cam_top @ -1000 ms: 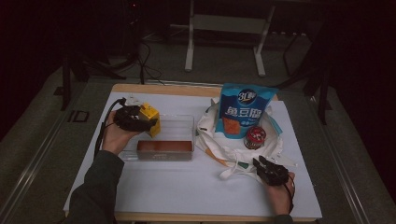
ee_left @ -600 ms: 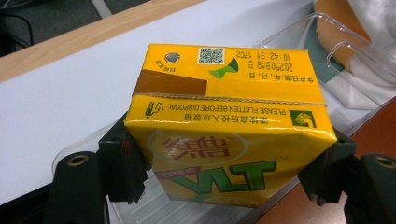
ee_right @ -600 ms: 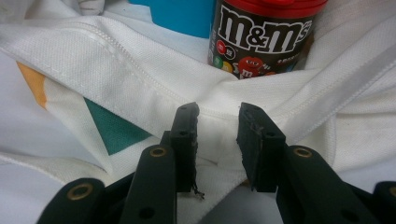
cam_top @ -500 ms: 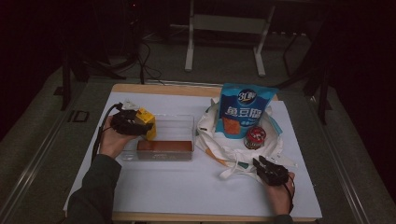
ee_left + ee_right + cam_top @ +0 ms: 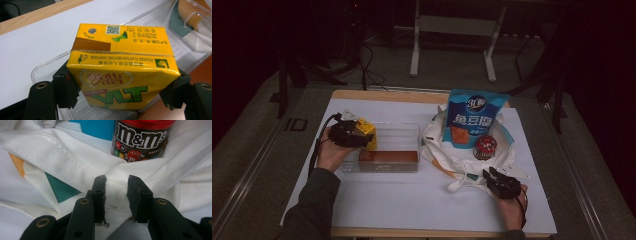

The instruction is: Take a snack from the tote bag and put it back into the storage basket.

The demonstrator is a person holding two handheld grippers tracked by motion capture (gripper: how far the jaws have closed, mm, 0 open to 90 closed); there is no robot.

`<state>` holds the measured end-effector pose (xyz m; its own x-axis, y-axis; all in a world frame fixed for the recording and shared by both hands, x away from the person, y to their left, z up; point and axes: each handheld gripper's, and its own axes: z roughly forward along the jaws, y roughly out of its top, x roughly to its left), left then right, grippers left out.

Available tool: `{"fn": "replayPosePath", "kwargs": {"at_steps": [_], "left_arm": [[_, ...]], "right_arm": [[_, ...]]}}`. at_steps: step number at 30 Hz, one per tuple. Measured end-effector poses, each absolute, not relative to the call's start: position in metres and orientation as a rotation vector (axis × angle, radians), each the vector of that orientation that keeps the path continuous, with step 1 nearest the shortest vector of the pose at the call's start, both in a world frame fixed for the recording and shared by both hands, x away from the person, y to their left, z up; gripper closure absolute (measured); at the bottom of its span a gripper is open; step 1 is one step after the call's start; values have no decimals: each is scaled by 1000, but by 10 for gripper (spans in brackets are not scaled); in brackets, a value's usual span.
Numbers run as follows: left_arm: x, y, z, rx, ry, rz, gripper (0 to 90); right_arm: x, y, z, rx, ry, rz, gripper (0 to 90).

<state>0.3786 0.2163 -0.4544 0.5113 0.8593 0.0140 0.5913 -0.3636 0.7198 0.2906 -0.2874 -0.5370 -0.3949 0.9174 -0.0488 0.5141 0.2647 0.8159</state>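
Left gripper clamps yellow VLT carton over clear bin; right gripper pinches tote fabric. M&M's tub, blue pouch left.

One camera hangs above the person's side of the table, looking forward and down, so the whole top sits mid-frame with dark floor behind. The left tool carries its own camera, pressed close on a yellow carton over a clear tray; the high view shows that same carton at left of centre. The right tool camera peers low and near at a white bag and a candy tub, which the high view has at right of centre.
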Motion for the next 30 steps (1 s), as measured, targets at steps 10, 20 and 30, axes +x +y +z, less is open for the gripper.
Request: {"fn": "replayPosePath", "kwargs": {"at_steps": [10,20,30], "left_arm": [[376,222,-463,2106,1195,537,282],[373,227,-469,2113,1207,542,279],[367,230,-471,2116,1216,535,273]], "right_arm": [[291,-287,-537,1288,2013,1003,678],[291,-287,-537,1288,2013,1001,678],[291,-287,-537,1287,2013,999,678]]}}
